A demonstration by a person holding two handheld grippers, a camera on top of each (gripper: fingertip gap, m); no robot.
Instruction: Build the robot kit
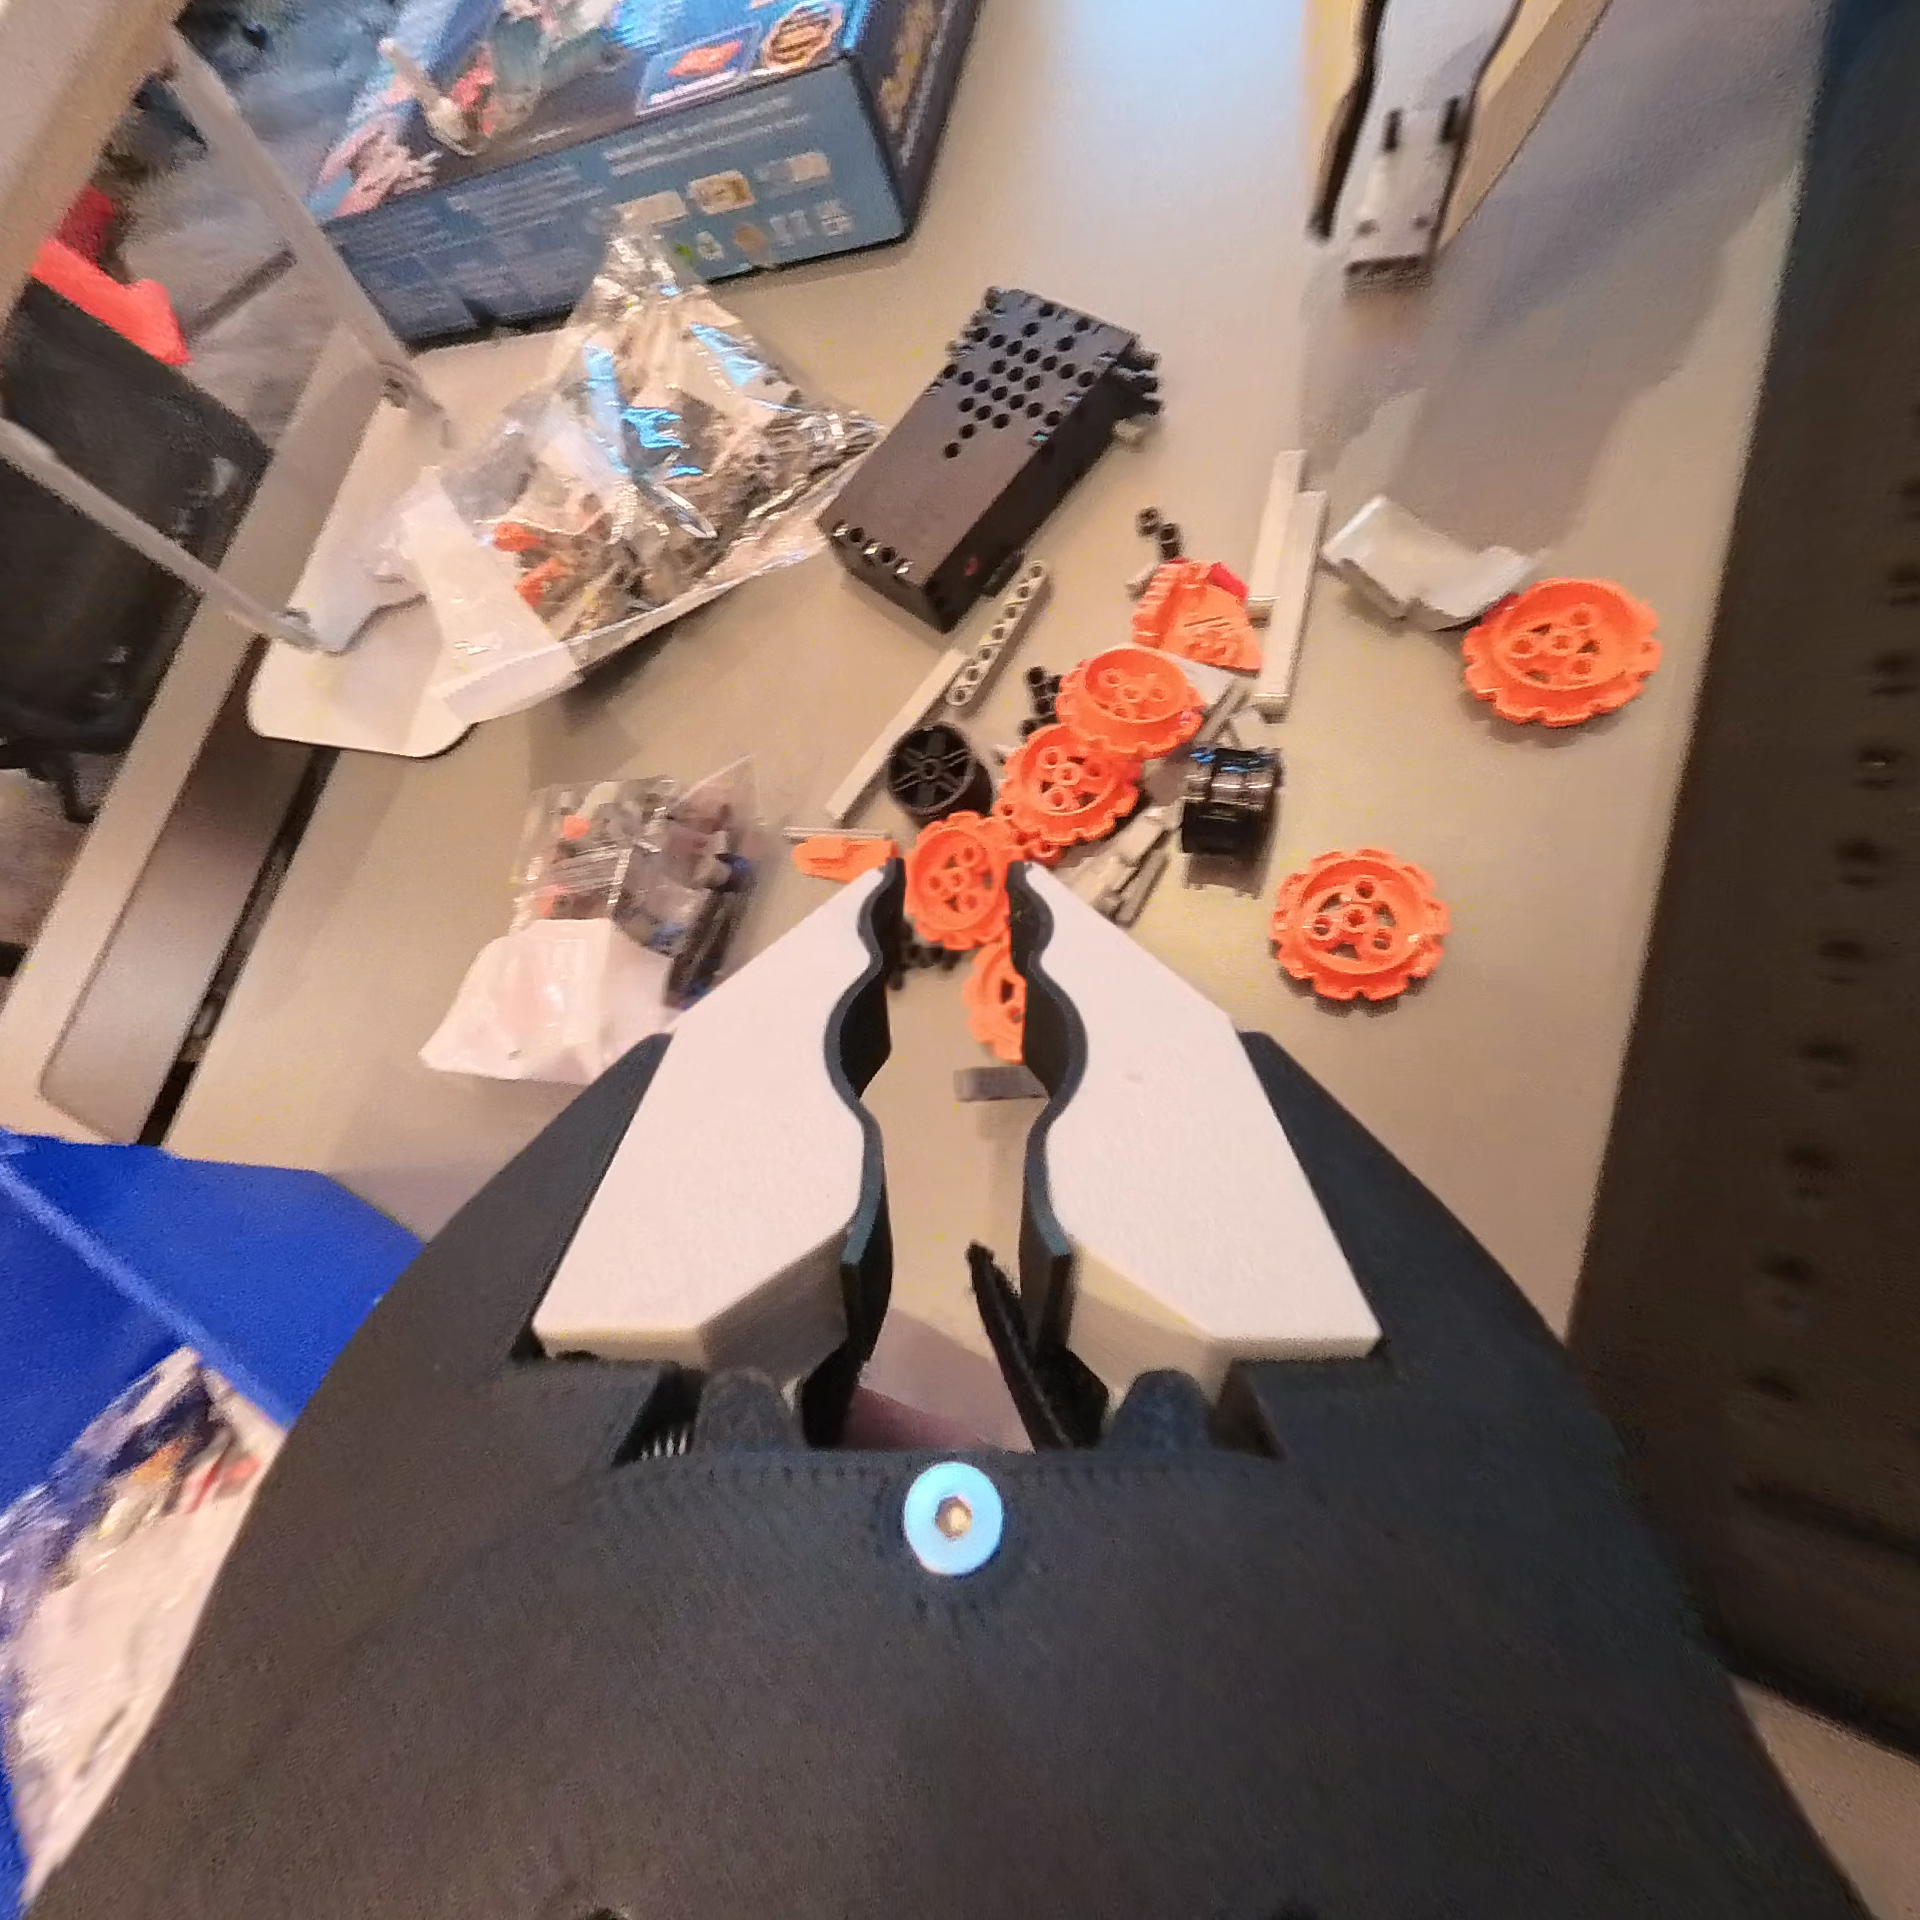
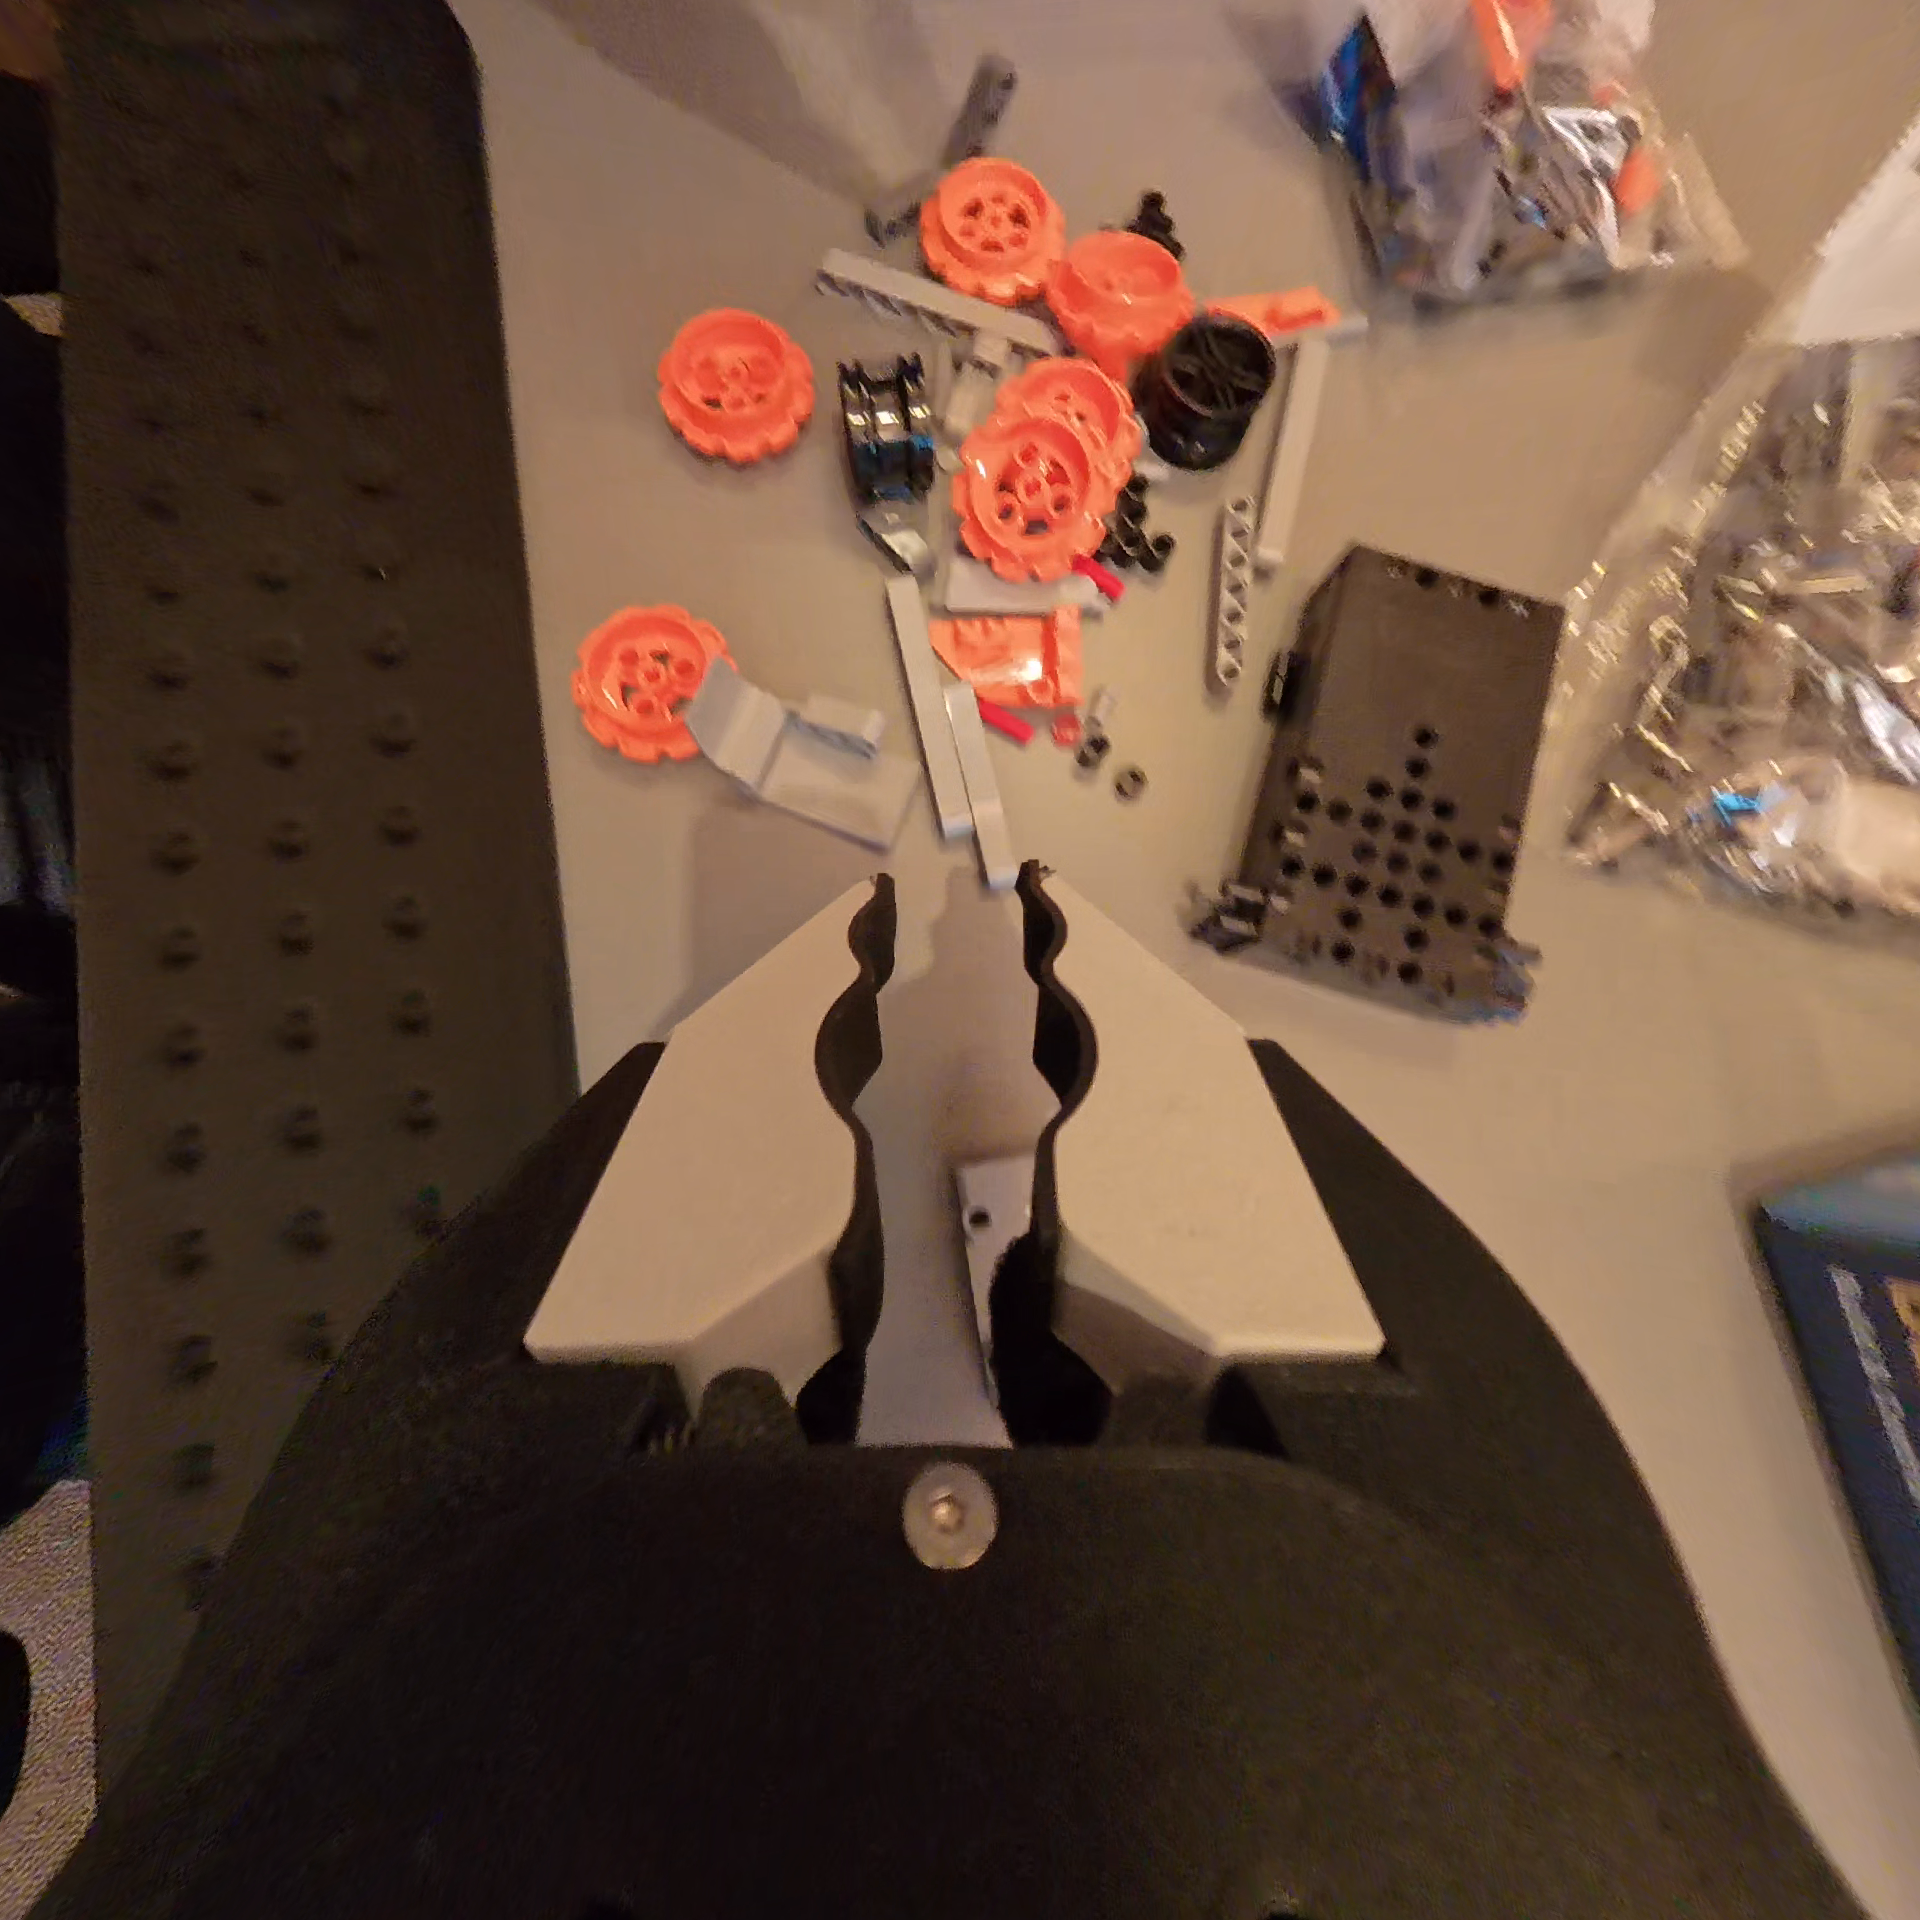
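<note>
Plastic bags (image 1: 665,488) of small parts, crinkled and shiny, fill the upper left of the left wrist view, beside a printed blue box (image 1: 644,156) at the top edge. A black perforated block (image 1: 997,468) lies right of them on the smooth grey table (image 1: 1143,156). Orange toothed wheels (image 1: 1122,696) cluster mid-frame among grey beams; two more lie apart toward the right, where a dark studded panel (image 1: 1787,935) borders the table. The left gripper (image 1: 951,883) hovers with its wavy-edged fingers parted and empty, tips over one orange wheel; whether they touch it cannot be told.

In the right wrist view the studded panel (image 2: 281,623) walls the left edge. The right gripper (image 2: 956,883) is likewise spread and holds nothing, tips just short of two long grey beams (image 2: 961,769). Bare table lies at lower right, bounded by the box corner (image 2: 1849,1403).
</note>
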